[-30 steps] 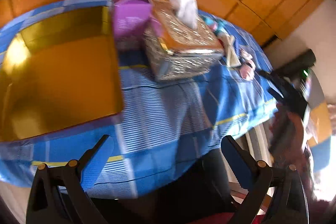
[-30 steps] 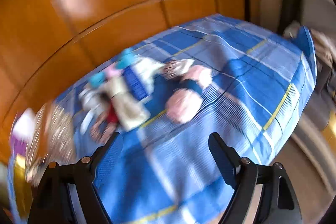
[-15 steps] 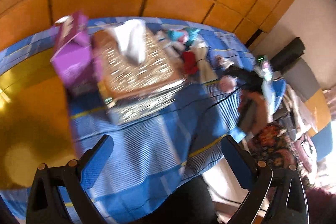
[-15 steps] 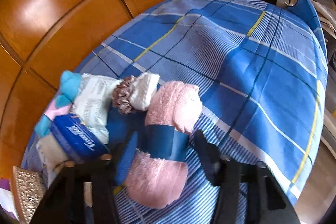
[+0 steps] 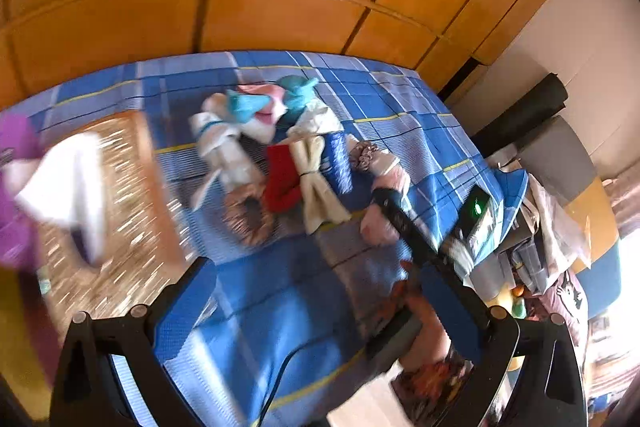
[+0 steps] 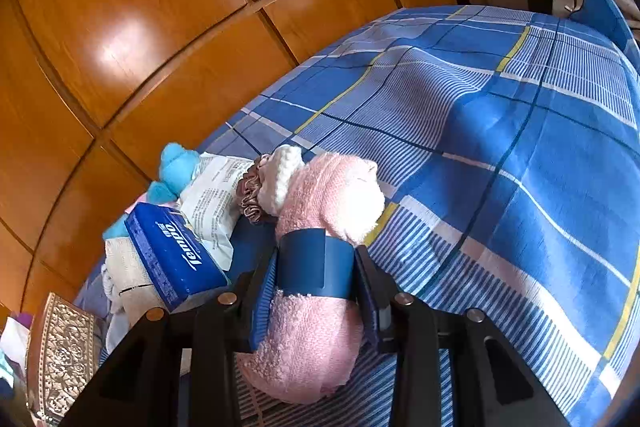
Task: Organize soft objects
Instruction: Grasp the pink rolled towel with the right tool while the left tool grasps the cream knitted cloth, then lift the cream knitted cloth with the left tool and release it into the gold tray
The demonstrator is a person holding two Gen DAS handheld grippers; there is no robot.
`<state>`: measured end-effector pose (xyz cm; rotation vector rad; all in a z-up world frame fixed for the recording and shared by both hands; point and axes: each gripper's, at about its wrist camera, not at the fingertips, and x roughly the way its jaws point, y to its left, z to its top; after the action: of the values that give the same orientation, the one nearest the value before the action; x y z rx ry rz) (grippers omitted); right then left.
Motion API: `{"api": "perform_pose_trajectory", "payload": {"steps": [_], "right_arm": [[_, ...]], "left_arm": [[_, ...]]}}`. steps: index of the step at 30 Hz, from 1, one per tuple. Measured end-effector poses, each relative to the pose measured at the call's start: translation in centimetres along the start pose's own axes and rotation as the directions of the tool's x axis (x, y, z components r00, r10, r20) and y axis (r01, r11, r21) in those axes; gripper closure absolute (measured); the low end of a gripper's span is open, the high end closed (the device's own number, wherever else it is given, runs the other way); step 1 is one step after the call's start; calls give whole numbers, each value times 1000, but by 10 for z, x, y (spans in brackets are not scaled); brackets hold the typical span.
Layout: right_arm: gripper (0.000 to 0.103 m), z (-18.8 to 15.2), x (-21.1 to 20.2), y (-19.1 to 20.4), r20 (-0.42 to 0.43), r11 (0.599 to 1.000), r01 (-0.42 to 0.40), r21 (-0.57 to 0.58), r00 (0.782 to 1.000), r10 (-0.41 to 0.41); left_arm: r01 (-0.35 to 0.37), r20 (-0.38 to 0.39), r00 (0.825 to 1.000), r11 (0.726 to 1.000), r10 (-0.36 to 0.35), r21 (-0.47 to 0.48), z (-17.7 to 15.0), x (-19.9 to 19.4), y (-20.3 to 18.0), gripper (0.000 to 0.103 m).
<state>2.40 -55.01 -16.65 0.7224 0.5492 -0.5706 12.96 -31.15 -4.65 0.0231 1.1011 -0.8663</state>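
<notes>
Right jaws: the right gripper has closed on the rolled pink terry towel with a dark blue band round its middle; the pads press on the band from both sides, and the roll lies on the blue plaid cloth over the counter.
Left jaws: the left gripper stands wide open with nothing in it, held above the counter's near edge.
Where the roll sits: at the right end of the heap, touching a white knitted piece and a brown satin scrunchie.
Risk, grip: soft terry gives under pressure, so I judge the roll may sag or slide out of the band when lifted.
Risk, neighbours: the scrunchie and knitted piece may drag along, since they lean on the roll.
Risk, pack: the dark blue Tempo tissue pack lies just beside the left pad; a sideways swing may knock it.
Risk, left side: the left view is blurred, and the glittery tissue box with a white tissue sticking out is near that open gripper, so a bump looks possible.
</notes>
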Motion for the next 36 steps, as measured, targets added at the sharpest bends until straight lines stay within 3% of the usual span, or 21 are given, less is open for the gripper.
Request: {"api": "perform_pose_trajectory", "payload": {"steps": [4,6,11,15,19,21,22,27,36], "right_arm": [[66,-2,1,-1,13,1000,-16,10,1000,16],[66,-1,2,-4,14,1000,-26,18,1000,26],[66,-2,0,-5,18,999,-34,22,999,33],[66,-1,2,-5,20,999,-35,23,999,34],[66,-2,2,-5,22,999,-38,25,999,38],[66,-1,3,-5,22,999,-39,25,999,38],[66,-1,2,-5,22,999,-38,25,999,38],[66,-1,3,-3,23,999,-32,19,999,31],[66,0,6,-1,21,1000,-23,12,1000,23]], "left_arm": [[20,-80,997,999,-17,38,22,51,-11,0],[-9,-93,996,999,13,49,28,71,-13,0],[-45,-41,998,998,47,46,38,102,-9,8],[-94,3,996,994,94,50,46,118,-5,27],[-104,-50,993,992,108,69,49,140,-3,37],[-87,-70,993,995,90,45,48,147,3,65],[-70,-90,993,997,72,27,47,151,7,70],[-37,-109,993,999,35,-15,43,149,13,85],[65,-28,997,995,-67,-70,31,89,13,86]]}}
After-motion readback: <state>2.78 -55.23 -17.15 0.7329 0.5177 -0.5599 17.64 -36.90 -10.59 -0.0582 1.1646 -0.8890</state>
